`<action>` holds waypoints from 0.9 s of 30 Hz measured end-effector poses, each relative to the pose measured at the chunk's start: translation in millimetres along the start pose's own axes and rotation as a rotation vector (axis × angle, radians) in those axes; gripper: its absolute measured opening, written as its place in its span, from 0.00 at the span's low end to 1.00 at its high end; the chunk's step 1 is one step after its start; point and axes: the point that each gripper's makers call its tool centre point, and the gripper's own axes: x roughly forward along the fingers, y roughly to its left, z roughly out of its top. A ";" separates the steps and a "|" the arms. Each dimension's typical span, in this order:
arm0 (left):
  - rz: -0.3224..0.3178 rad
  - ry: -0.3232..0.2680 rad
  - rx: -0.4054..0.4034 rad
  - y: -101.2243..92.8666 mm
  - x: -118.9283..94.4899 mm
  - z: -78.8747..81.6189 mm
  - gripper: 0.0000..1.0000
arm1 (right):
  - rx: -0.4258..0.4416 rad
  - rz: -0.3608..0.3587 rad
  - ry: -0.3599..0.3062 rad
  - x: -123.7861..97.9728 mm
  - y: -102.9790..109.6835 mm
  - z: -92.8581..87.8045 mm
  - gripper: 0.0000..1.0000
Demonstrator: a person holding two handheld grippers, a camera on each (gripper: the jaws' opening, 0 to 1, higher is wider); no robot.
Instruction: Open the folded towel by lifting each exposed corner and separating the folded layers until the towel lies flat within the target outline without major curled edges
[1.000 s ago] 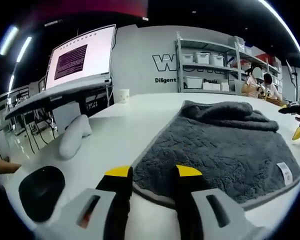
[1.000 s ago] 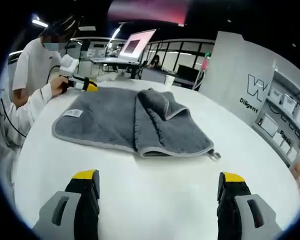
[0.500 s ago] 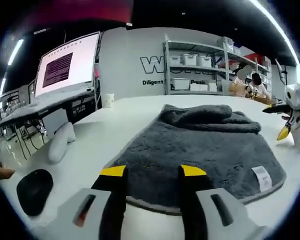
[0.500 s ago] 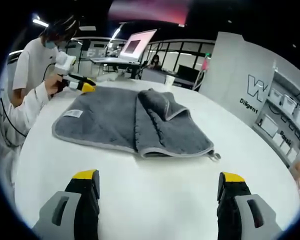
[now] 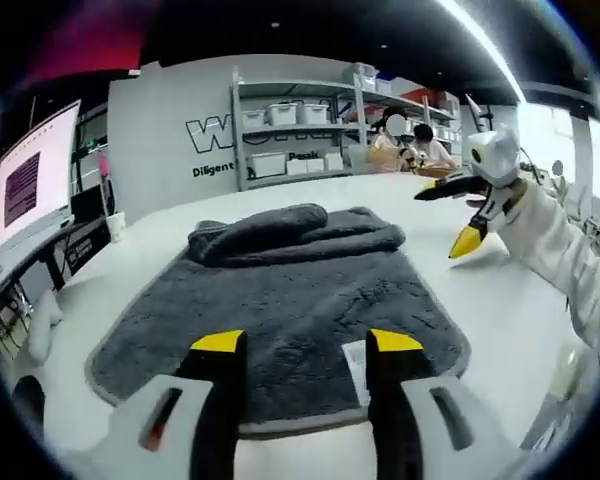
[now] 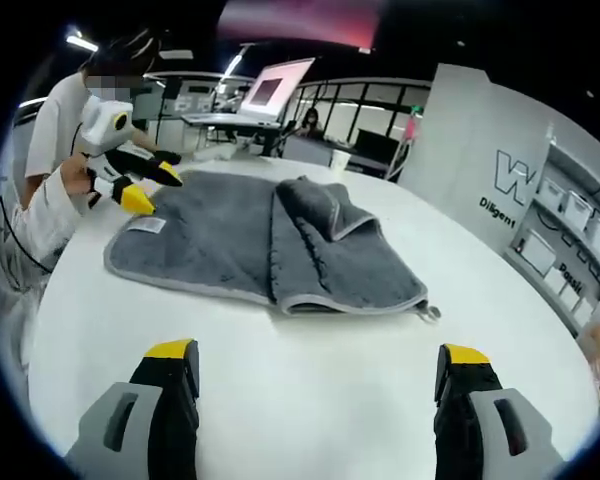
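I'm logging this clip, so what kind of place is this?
Probably a lab or workshop, not a home: metal shelving with storage bins, lettering on the grey wall, a large screen, and a grey towel on a wide white table.

The room is evenly bright under long ceiling strip lights (image 5: 480, 45), which glare white. The white table (image 6: 310, 400) reflects softly, with faint shadows under the grey towel (image 6: 270, 245). Straight lines bow toward the edges of both views. The near jaws look slightly soft.
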 end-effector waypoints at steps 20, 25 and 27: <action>-0.093 0.072 0.028 -35.5 9.3 -18.3 0.40 | -0.002 0.002 0.000 0.1 1.6 0.5 0.98; -0.089 0.064 0.012 -37.0 6.5 -20.2 0.40 | -0.003 0.003 0.007 0.7 2.0 -1.0 0.98; -0.093 0.063 0.016 -38.9 5.2 -20.5 0.39 | -0.003 0.003 0.010 0.8 2.2 -2.0 0.99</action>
